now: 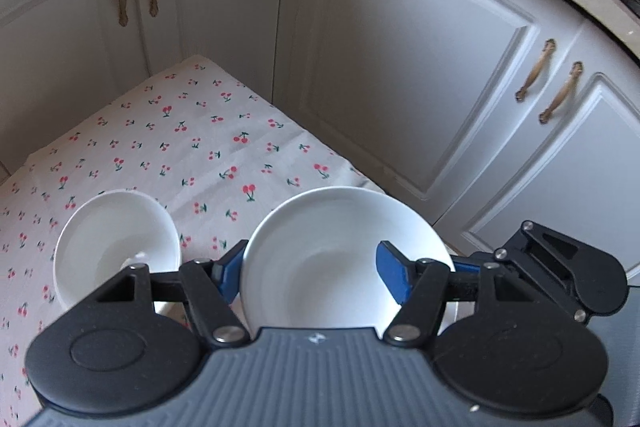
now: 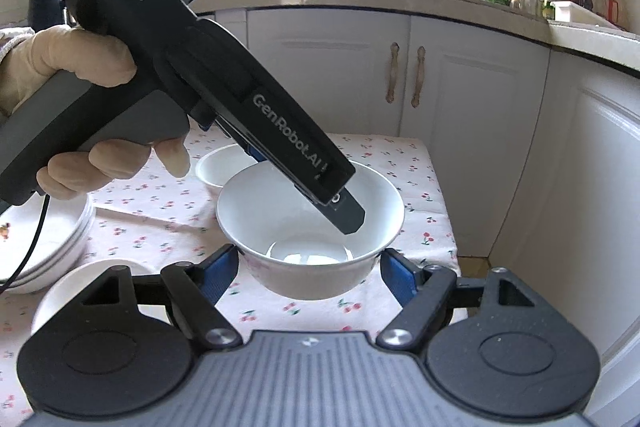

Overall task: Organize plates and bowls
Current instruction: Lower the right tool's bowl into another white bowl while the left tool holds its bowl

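**Left gripper pinches a bowl's rim; right gripper spread below it**

From the left wrist, the left gripper has one blue finger inside the white bowl and the other just outside its rim, so the wall sits between them; whether the pads actually press the wall cannot be told here. A second bowl rests on the cherry-print tablecloth to this tool's left. The right gripper's edge shows at far right.

Only the right wrist view shows the bowl clear of the cloth, tilted, with the left tool's finger reaching down into it and a gloved hand on the handle. The right gripper has its fingers wide apart, the bowl between and just ahead of them, neither pad clearly touching. To its left stands a stack of plates, with another bowl close beside it.
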Demonstrator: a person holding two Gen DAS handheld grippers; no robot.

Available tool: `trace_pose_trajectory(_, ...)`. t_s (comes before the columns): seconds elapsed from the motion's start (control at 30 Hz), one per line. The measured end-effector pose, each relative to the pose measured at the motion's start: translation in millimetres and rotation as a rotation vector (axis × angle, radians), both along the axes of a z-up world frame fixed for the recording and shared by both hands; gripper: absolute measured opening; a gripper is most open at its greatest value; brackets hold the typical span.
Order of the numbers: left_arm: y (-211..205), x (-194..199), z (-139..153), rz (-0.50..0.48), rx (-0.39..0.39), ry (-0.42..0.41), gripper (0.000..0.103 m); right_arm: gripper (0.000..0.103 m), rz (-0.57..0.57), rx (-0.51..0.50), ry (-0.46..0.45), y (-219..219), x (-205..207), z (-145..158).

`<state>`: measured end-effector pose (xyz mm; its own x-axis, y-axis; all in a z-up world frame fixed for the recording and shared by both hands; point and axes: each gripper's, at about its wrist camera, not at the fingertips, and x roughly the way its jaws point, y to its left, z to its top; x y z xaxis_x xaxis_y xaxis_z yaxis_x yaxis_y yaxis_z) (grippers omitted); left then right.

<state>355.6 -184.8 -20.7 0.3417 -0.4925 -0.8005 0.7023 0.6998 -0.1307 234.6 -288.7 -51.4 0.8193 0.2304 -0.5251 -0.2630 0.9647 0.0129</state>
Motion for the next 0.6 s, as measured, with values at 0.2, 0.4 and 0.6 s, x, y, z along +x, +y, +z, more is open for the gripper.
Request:
trace_pose_trajectory(0.2, 20.6, -34.0, 12.7, 0.011, -0.009, -0.028, 0.068, 0.082, 0.023, 0.017, -0.016, 13.8, -32.9, 12.3)
trace_pose_trajectory(0.4, 41.9, -63.0, 20.2, 0.041, -0.016, -0.041, 0.072, 0.082, 0.070, 0.009, -0.031, 28.8, -60.3, 23.0)
trace_pose_trajectory(0.6, 64.9, -86.2, 25.5, 0.077, -0.031, -0.053, 0.072, 0.082, 0.115, 0.014, -0.024, 43.9, -77.9, 25.7)
